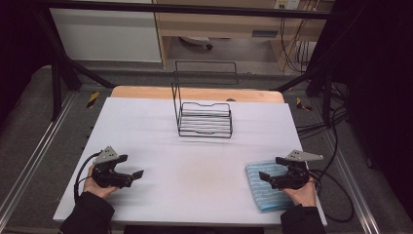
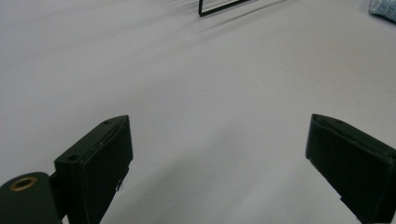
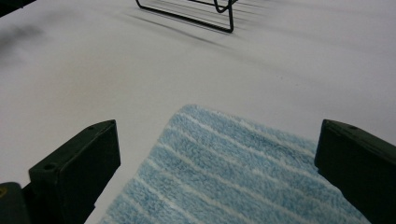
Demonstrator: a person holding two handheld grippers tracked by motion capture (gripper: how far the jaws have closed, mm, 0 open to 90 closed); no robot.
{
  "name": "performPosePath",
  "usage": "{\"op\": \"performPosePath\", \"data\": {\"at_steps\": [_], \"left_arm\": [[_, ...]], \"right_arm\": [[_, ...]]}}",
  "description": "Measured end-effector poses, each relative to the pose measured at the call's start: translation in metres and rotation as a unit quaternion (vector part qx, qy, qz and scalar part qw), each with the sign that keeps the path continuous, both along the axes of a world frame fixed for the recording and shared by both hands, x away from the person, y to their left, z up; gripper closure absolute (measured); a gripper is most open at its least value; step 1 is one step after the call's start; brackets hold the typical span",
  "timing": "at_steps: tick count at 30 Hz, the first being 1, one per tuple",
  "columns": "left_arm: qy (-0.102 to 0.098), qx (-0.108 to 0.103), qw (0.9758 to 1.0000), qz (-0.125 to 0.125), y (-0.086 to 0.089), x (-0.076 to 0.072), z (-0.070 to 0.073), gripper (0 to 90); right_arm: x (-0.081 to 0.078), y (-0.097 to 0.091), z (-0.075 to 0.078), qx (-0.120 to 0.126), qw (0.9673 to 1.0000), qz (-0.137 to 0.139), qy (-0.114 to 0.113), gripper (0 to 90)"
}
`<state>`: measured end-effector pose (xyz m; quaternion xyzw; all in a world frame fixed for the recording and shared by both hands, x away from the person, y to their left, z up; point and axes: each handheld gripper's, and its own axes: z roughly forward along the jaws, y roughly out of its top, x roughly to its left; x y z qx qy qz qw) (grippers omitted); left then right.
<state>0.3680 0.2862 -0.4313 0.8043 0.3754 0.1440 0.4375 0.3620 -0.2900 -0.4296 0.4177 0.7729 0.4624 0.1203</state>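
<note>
A light blue striped towel [image 1: 259, 194] lies folded flat at the front right of the white table [image 1: 195, 161]. My right gripper [image 1: 272, 167] hovers just over the towel's near-left part, open, its jaws standing wide on either side of the towel [image 3: 233, 172] and pressing on nothing. A black wire rack [image 1: 204, 119] stands at the back middle of the table. At the front left my left gripper [image 1: 132, 166] is open above bare table, nothing between its jaws. The left gripper [image 2: 217, 126] points toward the rack [image 2: 224, 7], with the towel's corner [image 2: 385, 8] at the far right.
A wooden board [image 1: 195, 92] runs along the table's back edge. Black frame posts [image 1: 56, 83] stand at both back corners, and cables [image 1: 336, 126] hang off the right side. The rack's front edge [image 3: 187, 11] lies ahead of the right gripper [image 3: 218, 126].
</note>
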Motion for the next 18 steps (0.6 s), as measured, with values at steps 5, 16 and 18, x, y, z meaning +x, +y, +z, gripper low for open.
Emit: {"op": "performPosePath", "data": {"at_steps": [5,16,18], "left_arm": [[0.000,0.003,1.0000,0.000,0.000,0.000,0.000,7.6],[0.001,0.005,1.0000,0.003,0.001,0.000,-0.002,7.6],[0.000,0.006,1.0000,0.003,0.001,0.000,-0.003,7.6]], "right_arm": [[0.000,0.001,0.000,-0.007,1.0000,-0.003,0.001,0.6],[0.000,0.011,0.000,-0.014,0.9998,-0.009,0.009,1.6],[0.000,0.014,0.000,-0.019,0.9997,-0.009,0.009,2.2]]}}
